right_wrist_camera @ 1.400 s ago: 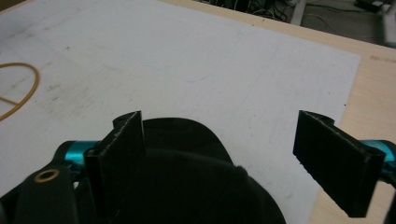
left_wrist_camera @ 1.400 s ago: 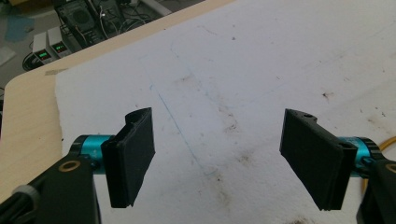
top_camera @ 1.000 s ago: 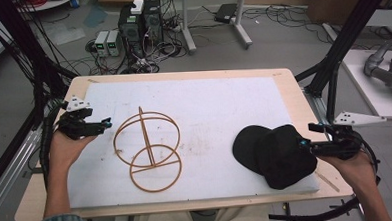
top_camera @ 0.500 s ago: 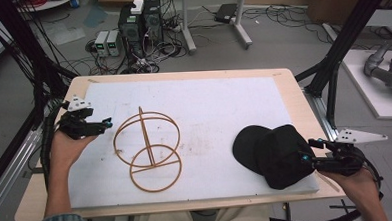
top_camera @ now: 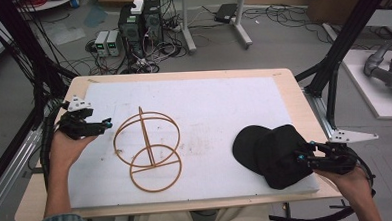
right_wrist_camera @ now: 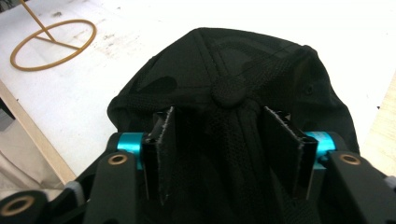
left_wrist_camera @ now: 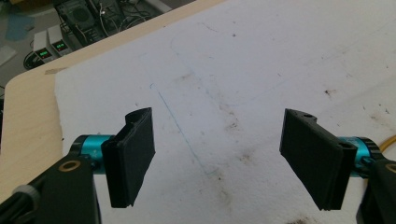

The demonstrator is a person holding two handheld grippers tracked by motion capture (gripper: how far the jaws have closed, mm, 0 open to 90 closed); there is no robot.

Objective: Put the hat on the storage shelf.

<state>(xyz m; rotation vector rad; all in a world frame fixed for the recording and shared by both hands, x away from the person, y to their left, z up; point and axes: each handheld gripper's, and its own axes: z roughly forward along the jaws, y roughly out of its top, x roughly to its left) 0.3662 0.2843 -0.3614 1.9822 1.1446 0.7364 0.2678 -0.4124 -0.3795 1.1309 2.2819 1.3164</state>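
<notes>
On the white sheet (top_camera: 209,105) that covers the table (top_camera: 304,106), a black cap (top_camera: 271,152) lies at the near right corner, crown up, its top button (right_wrist_camera: 228,90) facing the right gripper view. Well apart to the left stands a rack (top_camera: 148,145) of thin yellow-brown hoops: a flat ring on the sheet, a slanted post, and an upright ring above.

Right gripper (top_camera: 306,158): its jaws are spread and straddle the rear of the cap's crown, one black pad (right_wrist_camera: 163,144) on each side of a ridge of mesh fabric. They are not pressed together; whether the pads already touch the cloth cannot be told.

Left gripper (top_camera: 102,125): held just beside the rack's left side, jaws wide apart with nothing between them, only the stained sheet beyond them.

Handling, as a judgement. The cap appears light and soft; the crown is slack cloth that should crumple and fold under a pinch, so a bunched ridge of fabric near the button, or the firmer band at the rim, offers the surest hold. The brim is probably the one stiff part. Mesh cloth is not slippery, yet a shallow pinch may slide off as the cap sags when lifted. The rack looks rigid but slender and light, liable to tip if knocked.
</notes>
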